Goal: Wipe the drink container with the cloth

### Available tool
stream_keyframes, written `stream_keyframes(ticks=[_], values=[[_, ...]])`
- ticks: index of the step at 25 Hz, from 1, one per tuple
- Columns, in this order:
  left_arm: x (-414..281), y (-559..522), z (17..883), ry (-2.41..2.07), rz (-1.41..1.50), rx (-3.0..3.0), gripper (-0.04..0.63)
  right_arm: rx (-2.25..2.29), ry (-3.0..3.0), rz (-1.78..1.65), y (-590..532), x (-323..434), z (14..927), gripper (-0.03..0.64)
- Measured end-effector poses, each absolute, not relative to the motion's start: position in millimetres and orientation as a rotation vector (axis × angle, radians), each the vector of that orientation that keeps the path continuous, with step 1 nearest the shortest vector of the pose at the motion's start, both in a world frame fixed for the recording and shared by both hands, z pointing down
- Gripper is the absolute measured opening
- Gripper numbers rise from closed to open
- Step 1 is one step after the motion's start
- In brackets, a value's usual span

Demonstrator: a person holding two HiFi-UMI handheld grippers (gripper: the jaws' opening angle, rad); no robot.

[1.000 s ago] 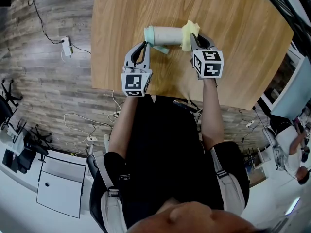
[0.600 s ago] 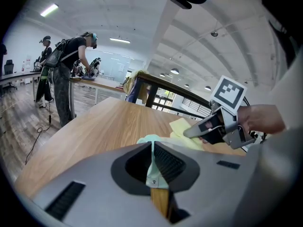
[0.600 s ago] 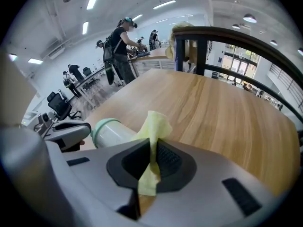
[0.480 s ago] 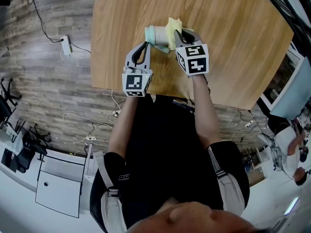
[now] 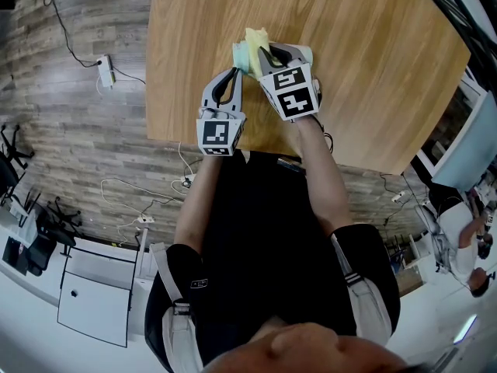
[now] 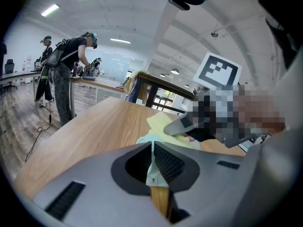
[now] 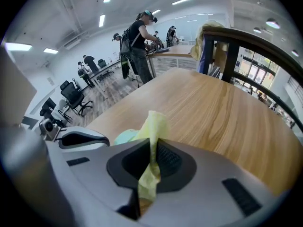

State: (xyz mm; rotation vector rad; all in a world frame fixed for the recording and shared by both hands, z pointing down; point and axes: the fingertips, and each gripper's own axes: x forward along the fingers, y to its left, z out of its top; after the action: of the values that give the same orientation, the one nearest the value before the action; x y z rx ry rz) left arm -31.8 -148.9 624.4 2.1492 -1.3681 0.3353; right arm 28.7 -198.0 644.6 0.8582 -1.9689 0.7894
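1. Head view: The container (image 5: 304, 53) lies on its side on the tabletop (image 5: 373, 29), its long axis running left to right just ahead of both claws. The right claw (image 5: 262, 59) sits over its mint-coloured left end, clenched on the yellow cloth (image 5: 255, 40), which is draped against the container there. The left claw (image 5: 231, 74) waits just beside that same end, on the near-left side. Most of the body lies to the right of the cloth, so the next stroke probably runs rightward along the axis.

2. Left gripper view: The left claw (image 6: 152, 148) is clamped tight on a thin mint strap (image 6: 154, 171), apparently anchoring the container. The cloth (image 6: 158, 122) and the right claw (image 6: 189, 125) are close ahead, slightly to the right.

3. Right gripper view: The right claw (image 7: 154, 150) grips a fold of cloth (image 7: 154, 124) that stands up between its jaws. A mint edge of the container (image 7: 124, 137) shows just left of the cloth, with the left claw (image 7: 80, 137) beyond it. Bare wood-grain tabletop (image 7: 222, 112) stretches ahead and to the right. Beyond it is an open workroom with people (image 7: 139, 37) at benches, office chairs (image 7: 73, 98) and strip lights overhead.
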Motion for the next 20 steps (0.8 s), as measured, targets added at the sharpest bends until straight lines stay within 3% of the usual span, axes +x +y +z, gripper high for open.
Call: stream_keyframes(ticks=[12,20], values=[[-29.5,-141.1,628.4,-1.342,0.351,2.143,0.028,1.047,-1.707,0.831,-197.6,172.6,669.5,0.043],[-30.0,-138.1,629.9,-1.338,0.351,2.14,0.028,1.004,-1.736,0.837,-195.1,144.9,667.5,0.043]])
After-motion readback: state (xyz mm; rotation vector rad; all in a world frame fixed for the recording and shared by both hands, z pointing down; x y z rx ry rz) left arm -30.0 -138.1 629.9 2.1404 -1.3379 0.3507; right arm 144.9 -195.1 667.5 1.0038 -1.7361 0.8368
